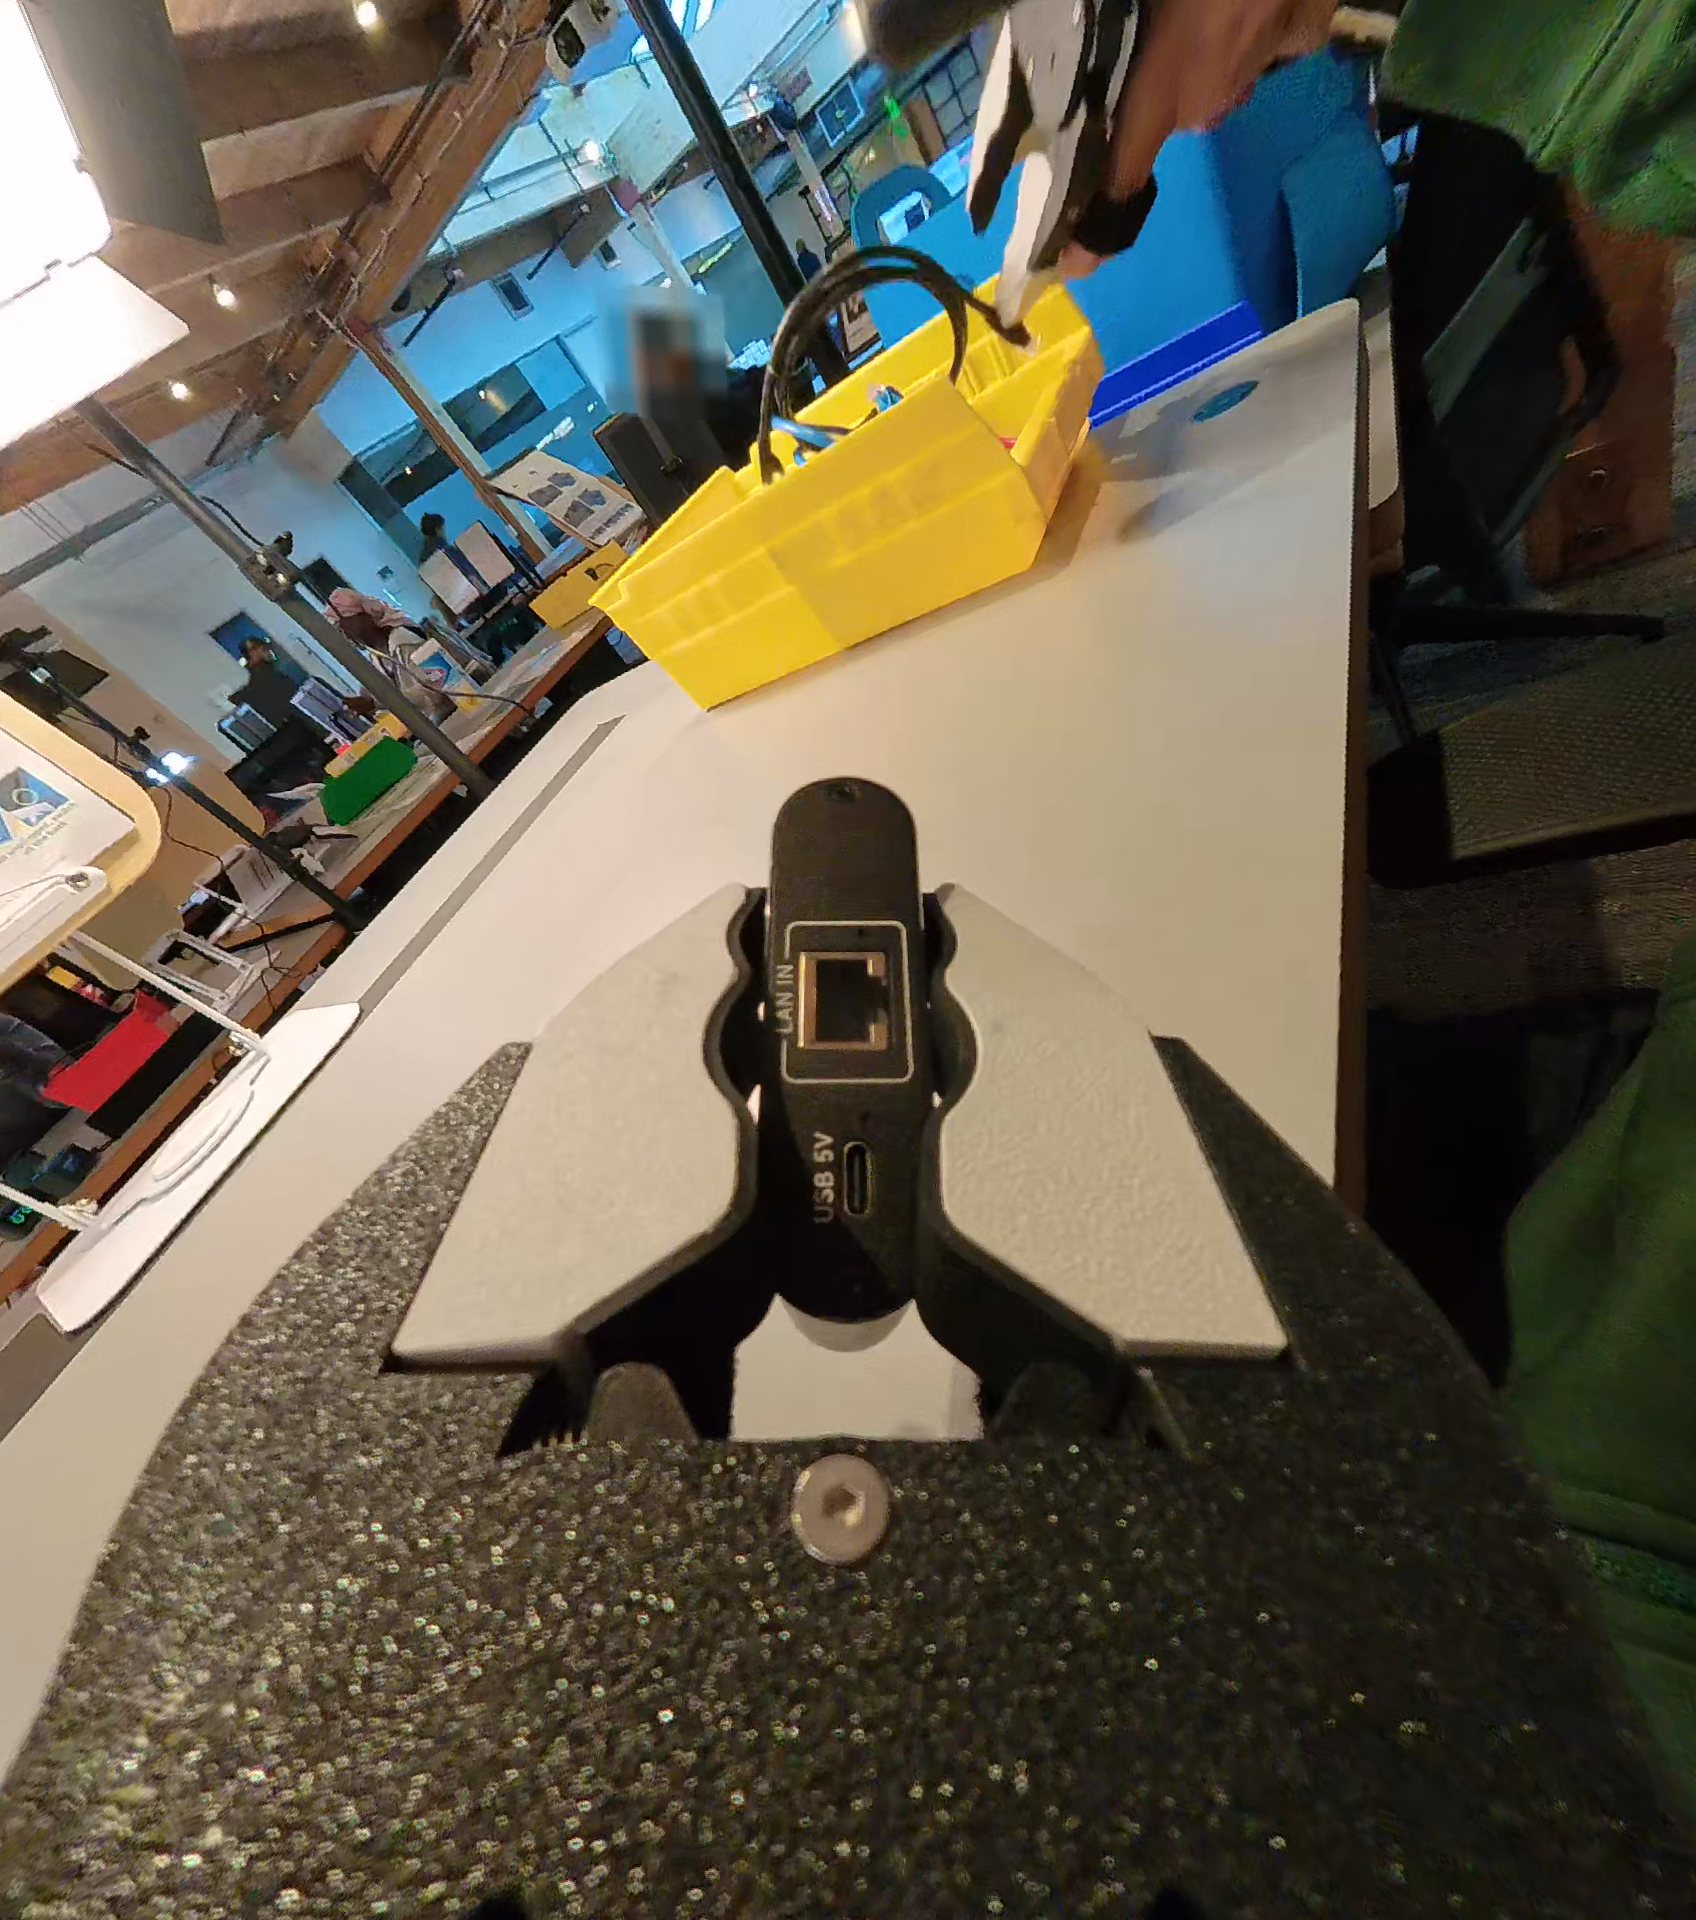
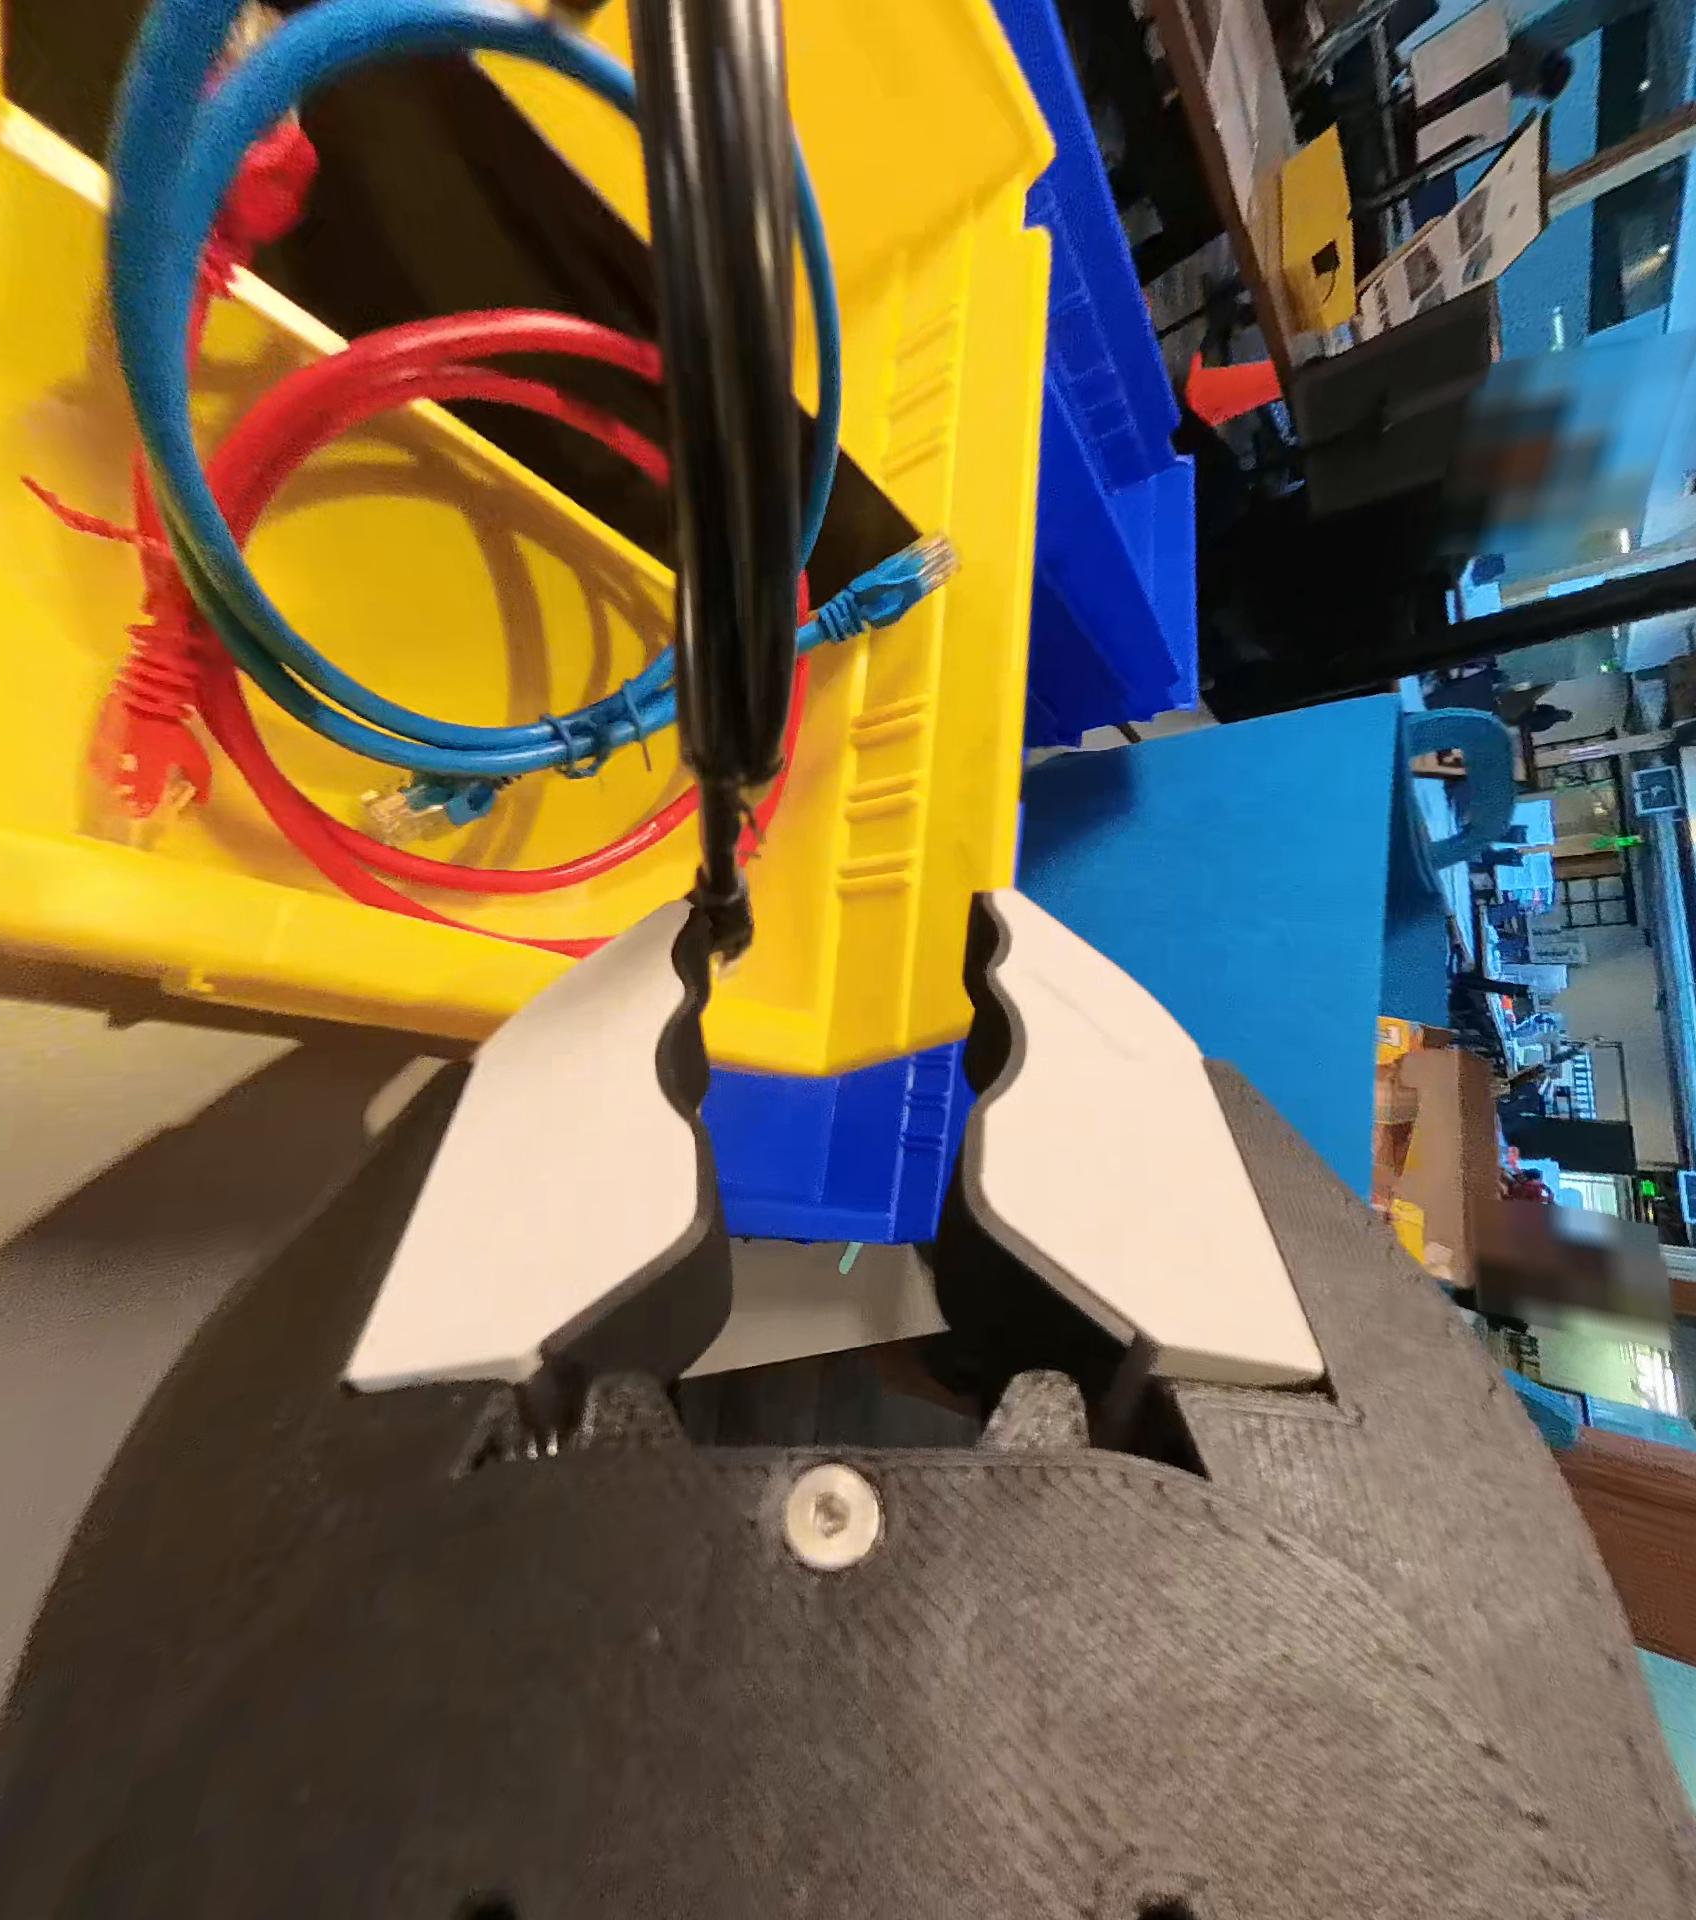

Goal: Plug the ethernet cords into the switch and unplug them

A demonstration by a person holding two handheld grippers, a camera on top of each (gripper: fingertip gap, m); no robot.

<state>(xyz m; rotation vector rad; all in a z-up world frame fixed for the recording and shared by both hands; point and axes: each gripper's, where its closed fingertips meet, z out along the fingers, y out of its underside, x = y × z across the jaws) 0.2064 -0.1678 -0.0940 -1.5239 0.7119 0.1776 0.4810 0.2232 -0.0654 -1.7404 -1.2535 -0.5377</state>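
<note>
Table [image 1: 1083, 831]: pale grey top, its right edge running along a dark floor with a black chair beside it. A wide bare stretch of the top lies open between the near gripper and the bins at the far end.

Yellow bin [image 1: 854, 540]: sits at the far right end of the table, close to the right edge, with inner dividers. In the right wrist view its wall [image 2: 927, 520] fills the upper left.

Blue bin [image 2: 1104, 468]: directly behind the yellow bin, touching or just beside it.

Left gripper [image 1: 844, 997]: low over the near part of the table, jaws clamped on the switch [image 1: 844, 1039], a small black oblong box held end-on between the two fingers. One network port and one small oval port face the camera, both empty.

Right gripper [image 2: 833, 935]: over the yellow bin, jaws apart with clear space between the fingers. Seen far off in the left wrist view [image 1: 1015, 301] above the bin's far corner.

Black cord [image 2: 719, 416]: coiled bundle, standing up out of the bin; its tied end lies against the tip of the right gripper's left finger, not pinched.

Blue cord [image 2: 200, 499]: coiled and tied, in the bin, one plug resting by the bin's right wall.

Red cord [image 2: 470, 873]: coiled, under the blue one, on the bin floor.
</note>
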